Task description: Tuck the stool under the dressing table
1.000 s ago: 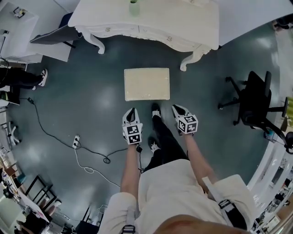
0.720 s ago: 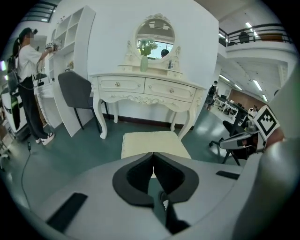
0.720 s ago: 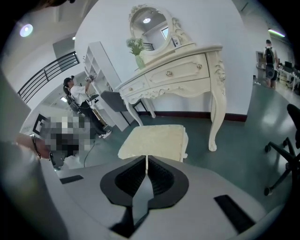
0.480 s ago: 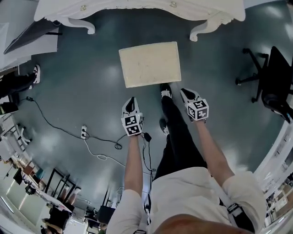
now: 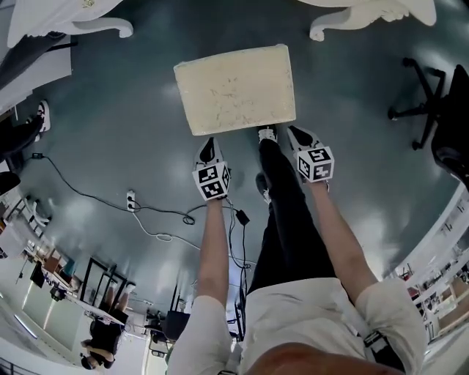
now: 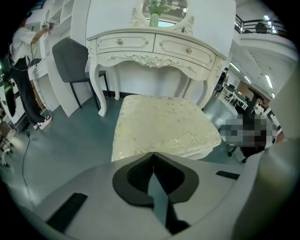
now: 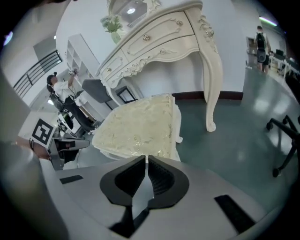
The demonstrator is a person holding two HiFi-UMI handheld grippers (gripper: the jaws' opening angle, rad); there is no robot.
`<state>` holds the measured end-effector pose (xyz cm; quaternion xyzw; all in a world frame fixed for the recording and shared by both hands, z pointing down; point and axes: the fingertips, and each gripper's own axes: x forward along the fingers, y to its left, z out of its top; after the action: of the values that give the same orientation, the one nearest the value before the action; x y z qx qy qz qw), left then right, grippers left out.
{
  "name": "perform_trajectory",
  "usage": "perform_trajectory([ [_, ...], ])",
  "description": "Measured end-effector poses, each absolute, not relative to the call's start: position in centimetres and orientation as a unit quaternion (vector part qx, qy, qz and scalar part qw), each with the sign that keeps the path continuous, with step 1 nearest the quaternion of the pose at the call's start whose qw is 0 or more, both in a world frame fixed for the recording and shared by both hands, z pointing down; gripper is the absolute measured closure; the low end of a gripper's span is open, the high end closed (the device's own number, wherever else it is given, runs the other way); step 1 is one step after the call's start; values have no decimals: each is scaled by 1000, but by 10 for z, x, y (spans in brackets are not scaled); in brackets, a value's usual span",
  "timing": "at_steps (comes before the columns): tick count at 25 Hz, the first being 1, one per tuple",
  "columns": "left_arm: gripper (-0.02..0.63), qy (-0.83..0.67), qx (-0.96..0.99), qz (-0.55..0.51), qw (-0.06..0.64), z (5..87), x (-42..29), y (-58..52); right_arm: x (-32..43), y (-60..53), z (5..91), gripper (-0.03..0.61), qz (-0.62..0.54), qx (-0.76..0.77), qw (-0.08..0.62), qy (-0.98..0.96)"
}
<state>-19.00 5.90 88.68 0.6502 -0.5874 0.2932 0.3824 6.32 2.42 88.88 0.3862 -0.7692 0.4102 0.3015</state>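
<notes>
Cream stool (image 5: 236,88) stands just ahead of left tool (image 5: 210,142) and right tool (image 5: 292,132), both closed and empty.

No words, numbers or brand names are readable anywhere. The only printed signs are black-and-white square code patterns on the white cube (image 5: 212,182) of the left gripper (image 5: 209,143) and the matching cube (image 5: 315,163) of the right gripper (image 5: 292,132).

The head view's top edge cuts off the dressing table (image 5: 366,11); the stool (image 5: 236,88) hides its own legs; the right edge crops the office chair (image 5: 431,110)
</notes>
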Motion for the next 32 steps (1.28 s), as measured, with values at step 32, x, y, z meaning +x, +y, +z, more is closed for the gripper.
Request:
perform_trajectory([
  [32, 598, -548, 678, 281, 400, 916, -175, 5, 64, -44, 914, 531, 384, 422, 352, -742],
])
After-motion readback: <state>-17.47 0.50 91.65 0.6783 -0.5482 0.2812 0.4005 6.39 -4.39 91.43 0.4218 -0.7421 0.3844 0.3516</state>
